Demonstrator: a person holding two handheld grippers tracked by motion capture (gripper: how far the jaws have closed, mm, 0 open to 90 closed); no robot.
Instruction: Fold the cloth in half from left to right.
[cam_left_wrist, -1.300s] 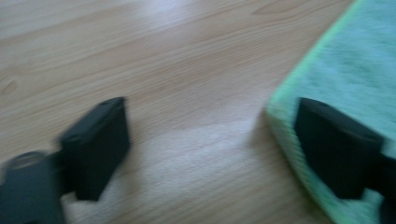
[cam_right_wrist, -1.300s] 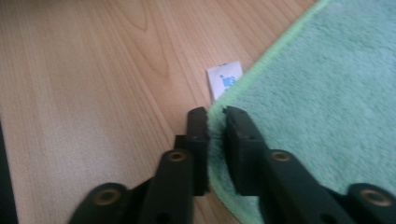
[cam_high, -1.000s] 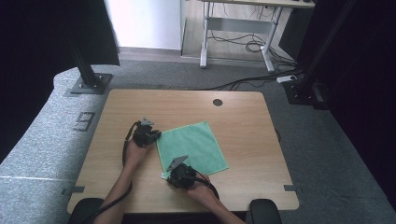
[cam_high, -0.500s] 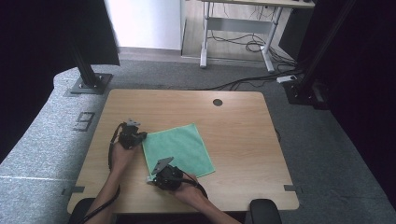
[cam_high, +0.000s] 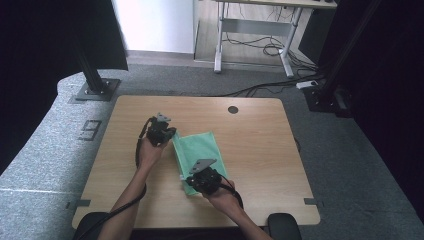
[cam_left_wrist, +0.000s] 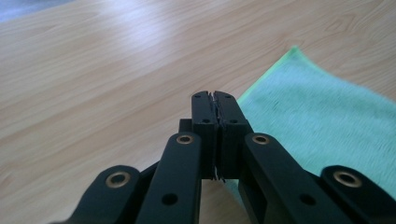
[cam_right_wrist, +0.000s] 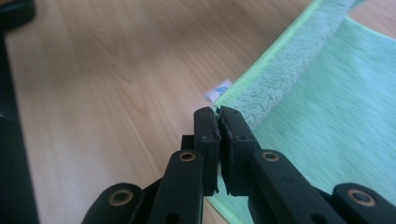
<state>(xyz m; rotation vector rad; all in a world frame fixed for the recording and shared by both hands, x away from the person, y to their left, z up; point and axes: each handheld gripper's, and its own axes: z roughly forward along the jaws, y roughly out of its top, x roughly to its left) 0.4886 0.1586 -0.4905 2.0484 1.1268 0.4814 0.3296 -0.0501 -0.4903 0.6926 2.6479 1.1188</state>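
A green cloth lies on the wooden table, with its left edge raised between the two grippers. My left gripper is at the cloth's far left corner. Its jaws are pressed together where the cloth's hem meets them. My right gripper is at the near left corner. Its jaws pinch the cloth's hem, which climbs away from them as a lifted fold. A small white tag hangs just beyond the tips.
A round cable hole sits near the table's far edge. Bare wood lies to the left and right of the cloth. A black post base stands on the grey floor beyond the table's far left corner.
Both grippers first slid left with the cloth, then rose and swung back right. The cloth's left edge has lifted off the table, and the cloth now looks narrower.
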